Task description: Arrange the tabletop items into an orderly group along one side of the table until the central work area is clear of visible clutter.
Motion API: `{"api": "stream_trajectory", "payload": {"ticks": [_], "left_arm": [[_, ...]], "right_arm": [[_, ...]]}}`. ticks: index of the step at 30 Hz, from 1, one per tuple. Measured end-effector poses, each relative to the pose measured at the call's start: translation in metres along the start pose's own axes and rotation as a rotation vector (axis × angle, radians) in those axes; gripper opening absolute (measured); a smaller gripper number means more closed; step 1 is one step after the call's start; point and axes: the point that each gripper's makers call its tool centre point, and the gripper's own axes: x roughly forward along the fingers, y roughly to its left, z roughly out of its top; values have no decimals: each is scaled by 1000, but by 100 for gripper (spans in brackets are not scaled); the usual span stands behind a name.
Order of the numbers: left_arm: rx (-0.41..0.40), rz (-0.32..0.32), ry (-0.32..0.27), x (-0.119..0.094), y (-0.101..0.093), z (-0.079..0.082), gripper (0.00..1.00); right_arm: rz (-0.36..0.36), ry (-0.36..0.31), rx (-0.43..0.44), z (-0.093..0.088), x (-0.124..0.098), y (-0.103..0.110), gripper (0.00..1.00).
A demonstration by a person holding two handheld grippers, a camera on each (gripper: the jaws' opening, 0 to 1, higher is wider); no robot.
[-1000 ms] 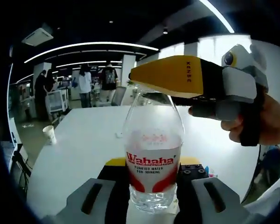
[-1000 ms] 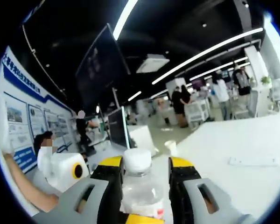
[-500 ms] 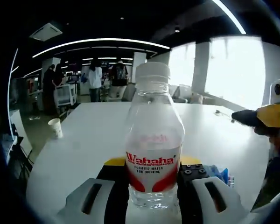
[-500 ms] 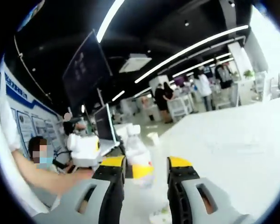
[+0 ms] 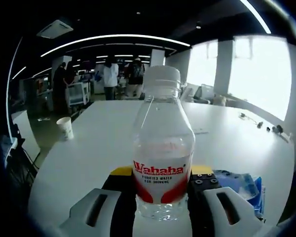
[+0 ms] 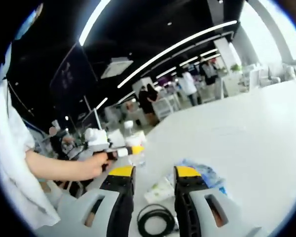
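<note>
Here, left tongs (image 5: 160, 197) tight round upright water bottle (image 5: 162, 148); right tongs (image 6: 153, 174) apart, empty, above white table (image 6: 246, 123).

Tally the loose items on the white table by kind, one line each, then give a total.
Water bottle, held in the left claw: 1
Paper cup: 1
Blue packet: 1
Coiled black cable: 1
Small white packet: 1
Total: 5
A few small far-off bits at the table's edge are too small to identify.
</note>
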Motion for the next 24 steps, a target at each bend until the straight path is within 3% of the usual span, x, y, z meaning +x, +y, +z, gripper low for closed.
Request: {"api": "stream_trajectory", "payload": {"ticks": [5, 14, 21, 24], "left_arm": [[-72, 92, -3, 12, 19, -5, 35], [-101, 129, 7, 37, 21, -23, 35], [-117, 152, 21, 43, 33, -37, 36], [-125, 167, 26, 45, 38, -41, 35]], "right_arm": [[-68, 15, 38, -13, -17, -15, 27], [-121, -2, 51, -7, -26, -27, 25], [-168, 8, 72, -13, -31, -37, 25], [-171, 43, 70, -23, -28, -38, 25]]}}
